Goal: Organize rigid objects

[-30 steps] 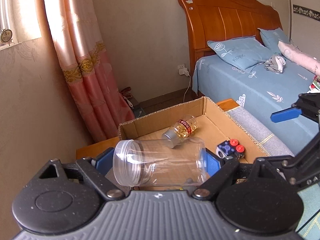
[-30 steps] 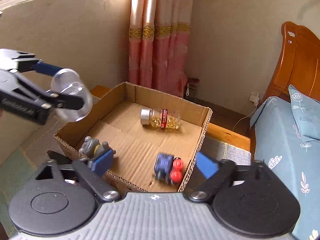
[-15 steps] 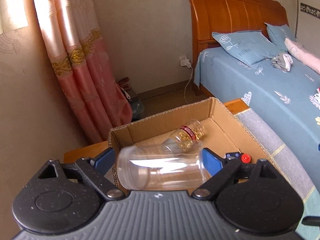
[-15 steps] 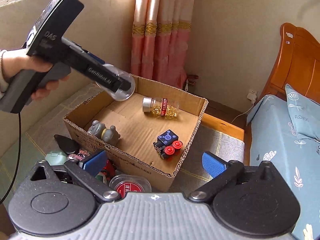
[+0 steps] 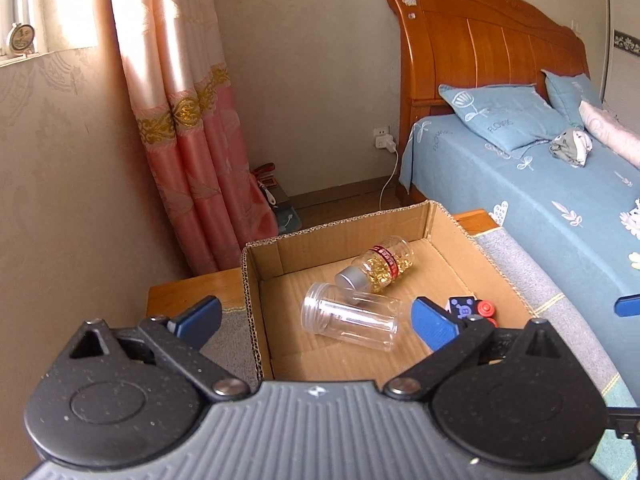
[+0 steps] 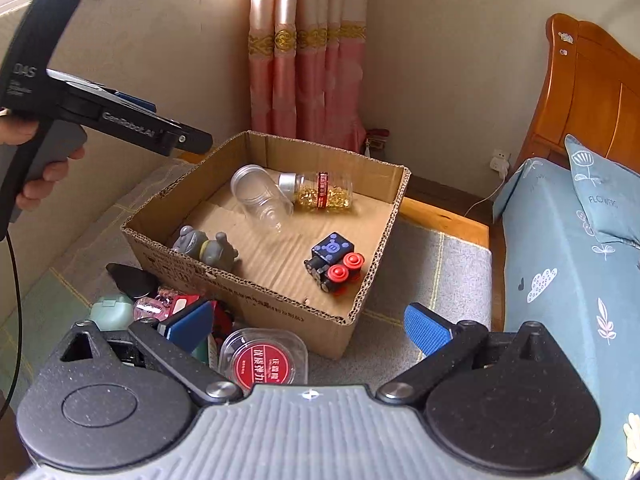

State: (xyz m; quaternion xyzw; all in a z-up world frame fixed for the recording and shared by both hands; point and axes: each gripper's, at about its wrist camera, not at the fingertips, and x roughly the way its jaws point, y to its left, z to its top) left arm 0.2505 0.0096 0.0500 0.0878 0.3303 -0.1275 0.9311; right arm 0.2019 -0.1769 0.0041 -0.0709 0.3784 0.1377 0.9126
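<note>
A clear empty plastic jar (image 5: 352, 316) lies on its side in the cardboard box (image 5: 250, 280), next to a bottle of yellow capsules (image 5: 378, 266). It also shows in the right wrist view (image 6: 260, 196). My left gripper (image 5: 316, 318) is open and empty, held above the box's near left corner. My right gripper (image 6: 310, 326) is open and empty, in front of the box (image 6: 248, 292). The box also holds a grey figurine (image 6: 206, 248) and a blue toy with red wheels (image 6: 336, 264).
Loose items lie before the box: a round red-lidded container (image 6: 262, 360), a pale green case (image 6: 112, 312), a black piece (image 6: 132, 280), a pink item (image 6: 158, 304). A bed (image 5: 540, 184) stands to the right, a curtain (image 5: 188, 120) behind.
My left gripper opened and let go of the clear jar, which now lies in the box. The left gripper pulled back up and left. The right gripper drew back slightly.
</note>
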